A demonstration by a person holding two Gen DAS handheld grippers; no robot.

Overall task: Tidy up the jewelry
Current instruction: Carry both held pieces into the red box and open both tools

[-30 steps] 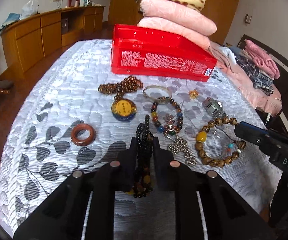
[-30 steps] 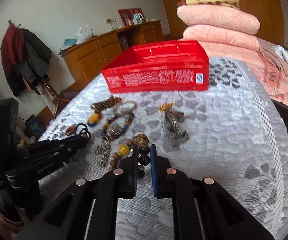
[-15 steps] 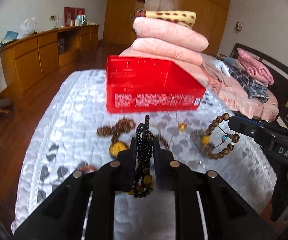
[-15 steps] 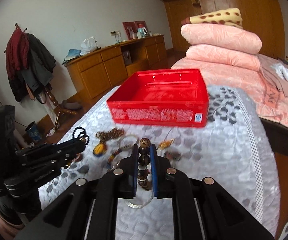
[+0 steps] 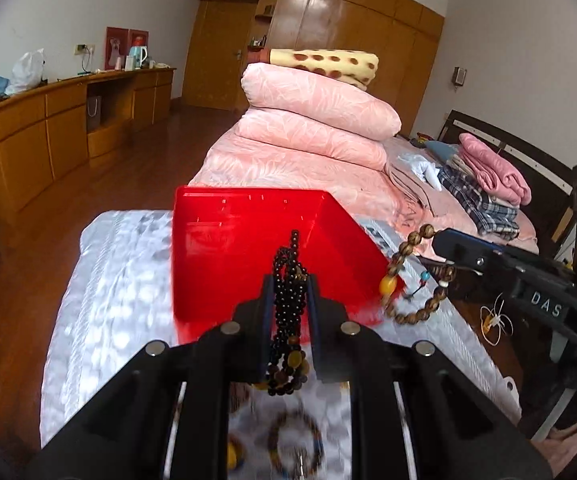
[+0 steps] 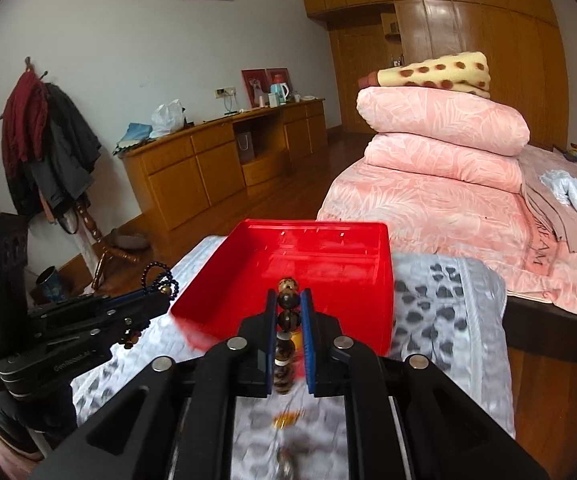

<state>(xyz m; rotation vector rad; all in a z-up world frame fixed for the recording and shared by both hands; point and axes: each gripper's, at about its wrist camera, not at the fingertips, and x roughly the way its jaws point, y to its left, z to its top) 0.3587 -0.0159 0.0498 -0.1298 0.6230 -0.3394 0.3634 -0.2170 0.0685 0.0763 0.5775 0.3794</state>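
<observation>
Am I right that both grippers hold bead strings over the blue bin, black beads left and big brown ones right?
Not quite: the bin is red, as both wrist views show. The rest stands: the left gripper is shut on the black beads, and the right gripper is shut on the big brown beads.
</observation>
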